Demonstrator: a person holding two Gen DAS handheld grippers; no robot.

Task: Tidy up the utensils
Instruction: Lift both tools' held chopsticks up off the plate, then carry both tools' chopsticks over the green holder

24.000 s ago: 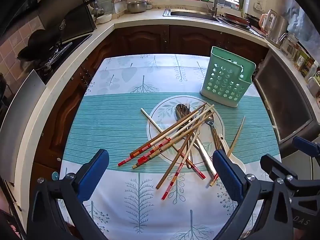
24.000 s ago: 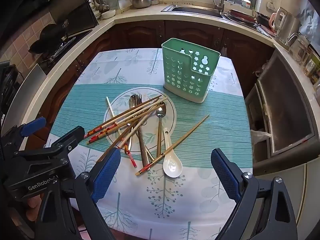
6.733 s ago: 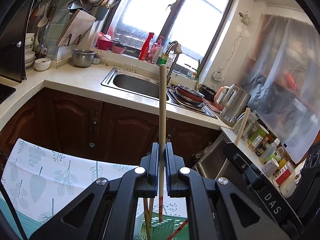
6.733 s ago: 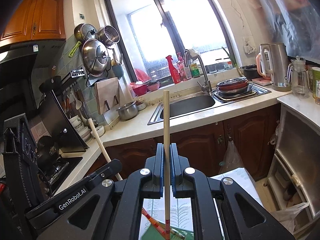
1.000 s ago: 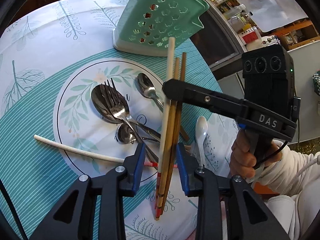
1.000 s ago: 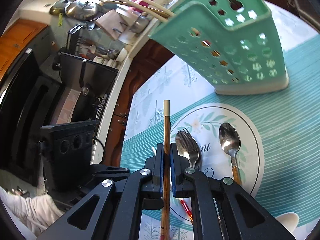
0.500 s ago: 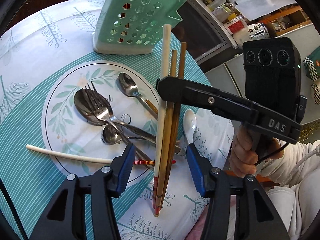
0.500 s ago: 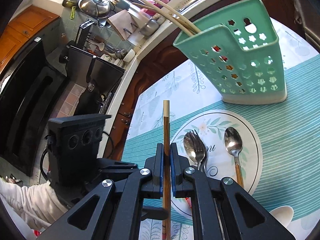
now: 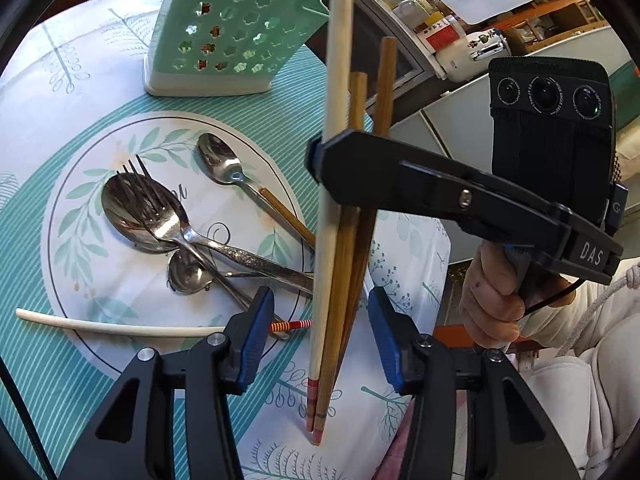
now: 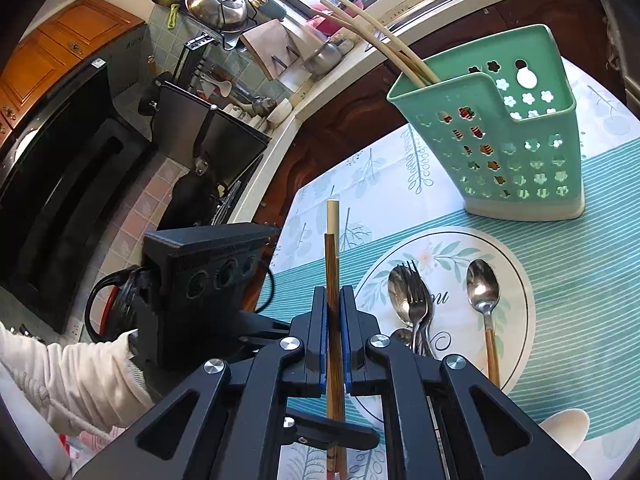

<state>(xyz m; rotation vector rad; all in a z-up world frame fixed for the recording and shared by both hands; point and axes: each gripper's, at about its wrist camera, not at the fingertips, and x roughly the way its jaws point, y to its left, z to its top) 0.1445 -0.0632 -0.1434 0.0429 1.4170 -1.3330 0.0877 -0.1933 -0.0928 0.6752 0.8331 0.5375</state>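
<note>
My right fingers (image 9: 320, 156) squeeze three chopsticks (image 9: 336, 240) for the green holder (image 10: 520, 148), my left fingers (image 9: 256, 332) are closing around them without touching, and spoons (image 9: 224, 164) and a fork (image 9: 160, 208) wait on the surface (image 9: 80, 380).

The right gripper (image 10: 331, 344) is clamped on a bundle of chopsticks (image 10: 332, 264), a pale one reaching past a dark brown one, all standing upright between its blue pads (image 10: 347, 340). Beyond it a green caddy (image 10: 516, 160) stands on the leaf-printed tablecloth (image 10: 580, 280) with pale chopsticks leaning out of its back compartment, and a fork (image 10: 414, 292) lies over a spoon beside a wooden-handled spoon (image 10: 484, 304). To the left, a white sleeve (image 10: 80, 376) leads to the left gripper's camera block (image 10: 200, 276).
</note>
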